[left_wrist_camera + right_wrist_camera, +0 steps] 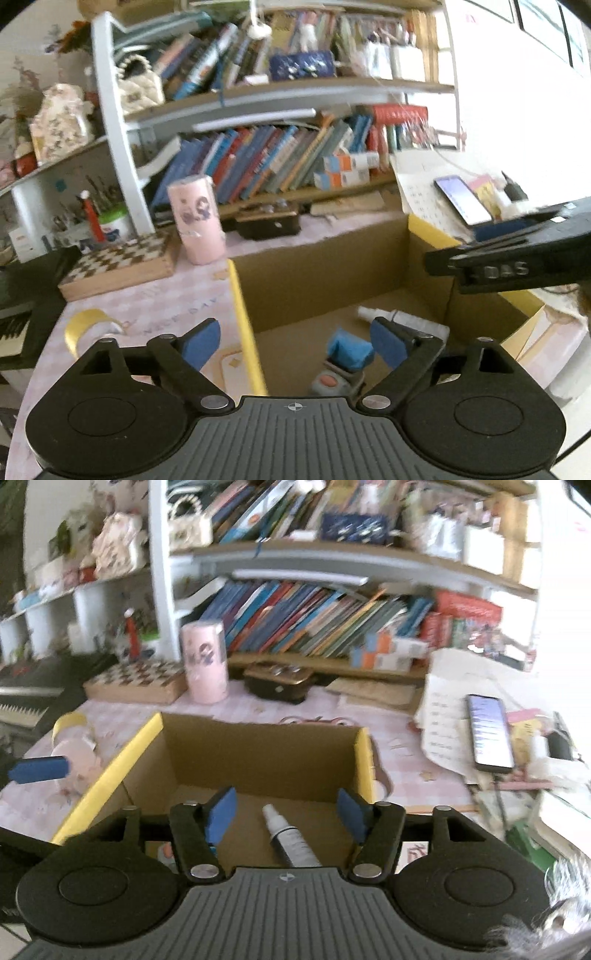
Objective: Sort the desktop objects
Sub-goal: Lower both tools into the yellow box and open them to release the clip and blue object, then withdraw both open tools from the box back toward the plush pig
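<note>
An open cardboard box with a yellow rim (245, 325) (122, 760) stands on the pink desk. On its floor lie a small spray bottle (391, 317) (291, 838) and a grey object with a blue top and an orange button (343, 362). My left gripper (293, 332) hangs open above the box's left side, with nothing between its blue pads. My right gripper (286, 799) is open over the box, and the bottle lies loose below it. The right gripper's black body (517, 254) shows in the left wrist view.
A yellow tape roll (88, 325) (70, 723) lies left of the box. Behind it stand a pink cylinder (197, 218), a chequered wooden box (122, 262) and a black case (267, 223). A phone (489, 733) rests on papers to the right. Bookshelves fill the back.
</note>
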`<action>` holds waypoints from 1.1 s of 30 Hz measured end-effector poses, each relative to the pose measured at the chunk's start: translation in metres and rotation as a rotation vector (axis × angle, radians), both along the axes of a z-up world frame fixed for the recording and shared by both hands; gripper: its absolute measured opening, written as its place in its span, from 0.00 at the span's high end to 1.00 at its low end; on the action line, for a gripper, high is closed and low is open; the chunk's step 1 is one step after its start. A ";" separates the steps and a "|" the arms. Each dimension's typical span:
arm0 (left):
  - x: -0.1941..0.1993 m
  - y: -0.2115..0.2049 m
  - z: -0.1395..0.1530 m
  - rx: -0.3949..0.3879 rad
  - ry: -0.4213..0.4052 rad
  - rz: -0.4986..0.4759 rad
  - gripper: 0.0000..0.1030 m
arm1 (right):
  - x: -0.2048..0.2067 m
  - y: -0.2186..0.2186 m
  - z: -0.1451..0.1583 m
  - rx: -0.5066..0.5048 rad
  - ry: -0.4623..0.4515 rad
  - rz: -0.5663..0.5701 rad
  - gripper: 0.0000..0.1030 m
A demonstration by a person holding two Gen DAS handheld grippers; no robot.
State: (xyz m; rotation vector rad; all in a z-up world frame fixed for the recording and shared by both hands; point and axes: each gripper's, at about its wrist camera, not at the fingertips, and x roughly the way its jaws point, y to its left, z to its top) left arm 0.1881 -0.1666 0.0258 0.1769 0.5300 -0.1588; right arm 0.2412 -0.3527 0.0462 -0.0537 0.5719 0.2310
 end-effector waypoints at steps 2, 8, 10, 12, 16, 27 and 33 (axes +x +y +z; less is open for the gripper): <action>-0.008 0.009 0.003 -0.018 -0.011 0.013 0.09 | -0.012 -0.003 0.003 0.002 -0.018 -0.037 0.37; -0.029 0.035 0.005 -0.041 -0.013 0.038 0.08 | -0.049 -0.009 0.003 0.022 -0.047 -0.144 0.34; -0.035 0.042 0.004 -0.041 -0.009 0.037 0.08 | -0.061 -0.008 0.001 0.032 -0.045 -0.173 0.33; -0.041 0.049 0.002 -0.042 -0.002 0.036 0.08 | -0.073 -0.004 -0.001 0.037 -0.036 -0.197 0.33; -0.052 0.064 -0.004 -0.041 0.021 0.022 0.08 | -0.091 0.011 -0.011 0.038 0.000 -0.224 0.32; -0.092 0.105 -0.021 -0.016 0.084 -0.003 0.08 | -0.138 0.071 -0.032 0.031 0.087 -0.238 0.30; -0.112 0.128 -0.028 -0.007 0.125 0.008 0.08 | -0.161 0.106 -0.042 0.046 0.125 -0.224 0.30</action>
